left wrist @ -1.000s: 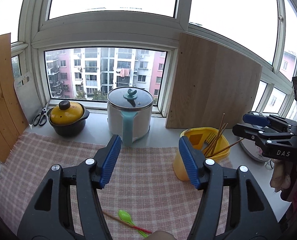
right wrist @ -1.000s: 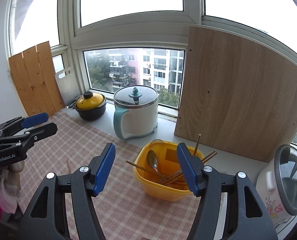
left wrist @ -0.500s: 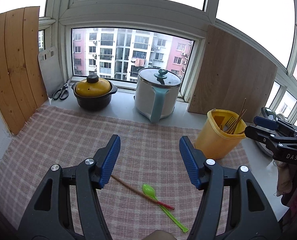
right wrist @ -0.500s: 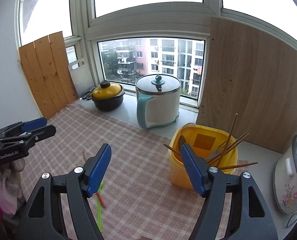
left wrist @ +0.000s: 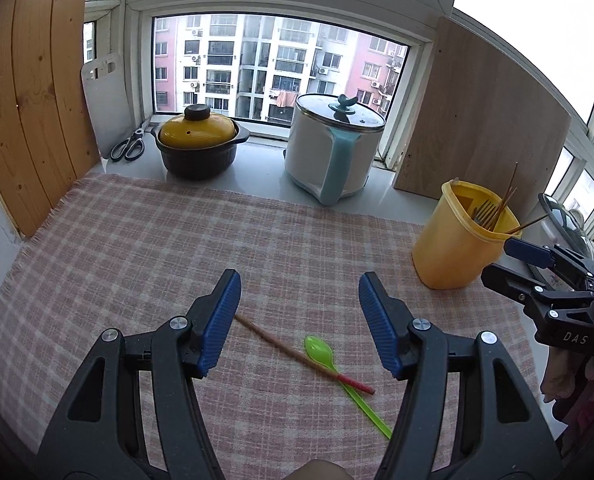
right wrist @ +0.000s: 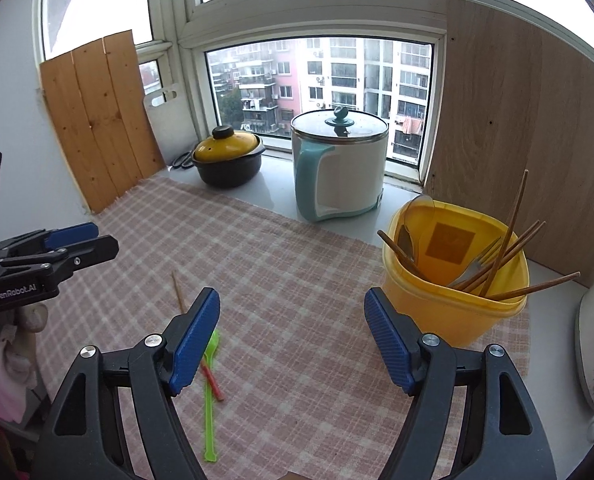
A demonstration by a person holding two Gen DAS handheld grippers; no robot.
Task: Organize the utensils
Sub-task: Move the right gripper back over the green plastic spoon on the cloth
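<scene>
Left gripper [left wrist: 299, 322], black-framed with blue ribbed pads, is hovering with jaws apart and empty over a pink checked woven cloth [left wrist: 137, 248]. A thin brown wooden chopstick with a red tip [left wrist: 297, 354] is lying across a bright green plastic spoon [left wrist: 339, 376] below. A yellow plastic utensil tub [left wrist: 453, 248] is standing at right, holding a fork and chopsticks; the right gripper [left wrist: 537, 268] is showing beside it.

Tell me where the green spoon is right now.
The green spoon lies flat on the checked cloth, crossed by a red-tipped chopstick. In the left wrist view it sits low between the fingers, left of the yellow utensil tub.
</scene>
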